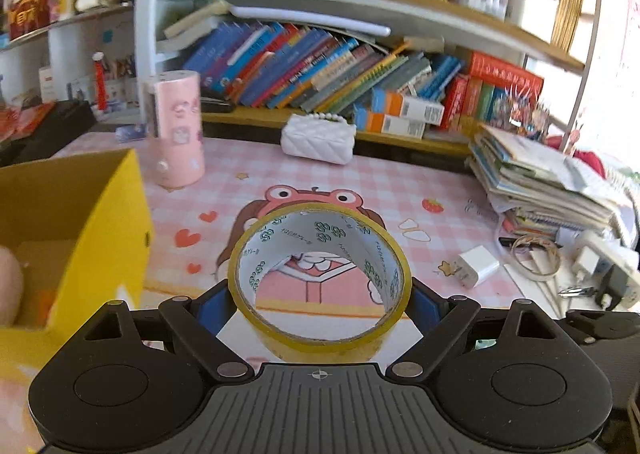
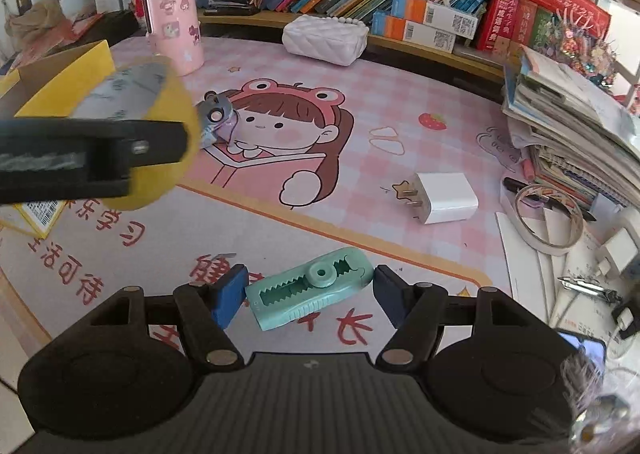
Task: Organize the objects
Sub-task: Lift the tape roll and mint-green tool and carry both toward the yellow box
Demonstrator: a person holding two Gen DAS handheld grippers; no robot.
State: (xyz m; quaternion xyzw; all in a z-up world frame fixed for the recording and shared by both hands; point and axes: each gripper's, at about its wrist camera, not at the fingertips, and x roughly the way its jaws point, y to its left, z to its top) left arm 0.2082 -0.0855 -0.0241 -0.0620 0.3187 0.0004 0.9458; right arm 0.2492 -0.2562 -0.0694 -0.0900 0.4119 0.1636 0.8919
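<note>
My left gripper (image 1: 320, 304) is shut on a yellow tape roll (image 1: 320, 338), held above the pink desk mat, its hole facing the camera. The roll also shows in the right wrist view (image 2: 168, 158), beside an open yellow box (image 2: 64, 70). The box stands at the left in the left wrist view (image 1: 100, 222). My right gripper (image 2: 308, 294) is open, its blue fingers on either side of a mint green tape dispenser (image 2: 308, 288) lying on the mat. A white charger plug (image 2: 444, 196) and a small grey trinket (image 2: 216, 114) lie on the mat.
A pink cylinder holder (image 2: 176, 22) and a white quilted purse (image 2: 324, 36) stand at the back by the bookshelf. A stack of books (image 2: 576, 126) and a thin tape ring (image 2: 548, 218) lie at the right with cables and chargers.
</note>
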